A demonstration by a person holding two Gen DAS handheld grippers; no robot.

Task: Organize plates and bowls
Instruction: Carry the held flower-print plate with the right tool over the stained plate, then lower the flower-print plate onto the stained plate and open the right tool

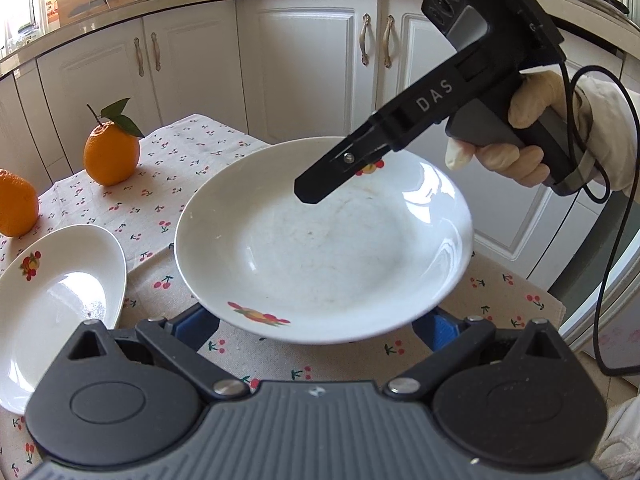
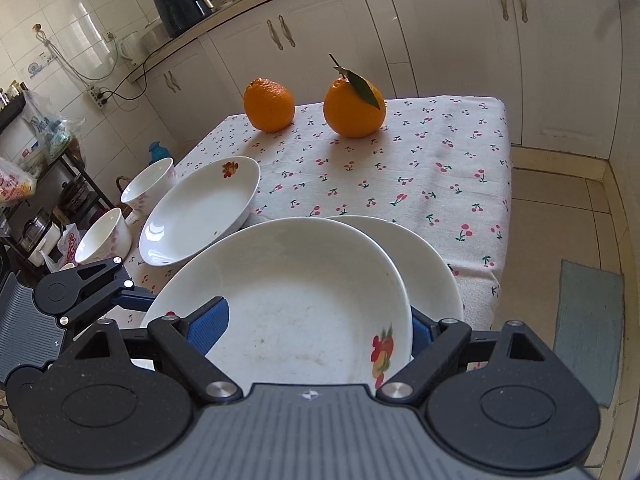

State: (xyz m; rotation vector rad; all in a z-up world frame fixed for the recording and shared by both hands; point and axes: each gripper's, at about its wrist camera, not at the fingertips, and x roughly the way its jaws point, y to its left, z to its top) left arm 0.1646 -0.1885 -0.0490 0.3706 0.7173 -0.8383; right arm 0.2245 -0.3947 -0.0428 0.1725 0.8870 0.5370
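Observation:
A white deep plate (image 1: pixel 320 248) with fruit decals is held off the cherry-print tablecloth (image 1: pixel 176 160). My left gripper (image 1: pixel 316 332) stands wide open with the plate's near rim between its blue pads (image 1: pixel 440 328). My right gripper (image 1: pixel 308 192) reaches over the plate's far rim. In the right wrist view my right gripper (image 2: pixel 320 332) is shut on that plate (image 2: pixel 296 300), tilted above a second white plate (image 2: pixel 424 264). A third decal plate (image 2: pixel 200 216) lies to the left, also in the left wrist view (image 1: pixel 52 304). Two white bowls (image 2: pixel 148 188) (image 2: pixel 104 236) stand at the table's left edge.
Two oranges (image 2: pixel 269 105) (image 2: pixel 354 109) sit at the far side of the table; they also show in the left wrist view (image 1: pixel 111 153) (image 1: pixel 16 204). White kitchen cabinets (image 1: pixel 304 60) stand behind. Tiled floor and a mat (image 2: pixel 588 332) lie to the right of the table.

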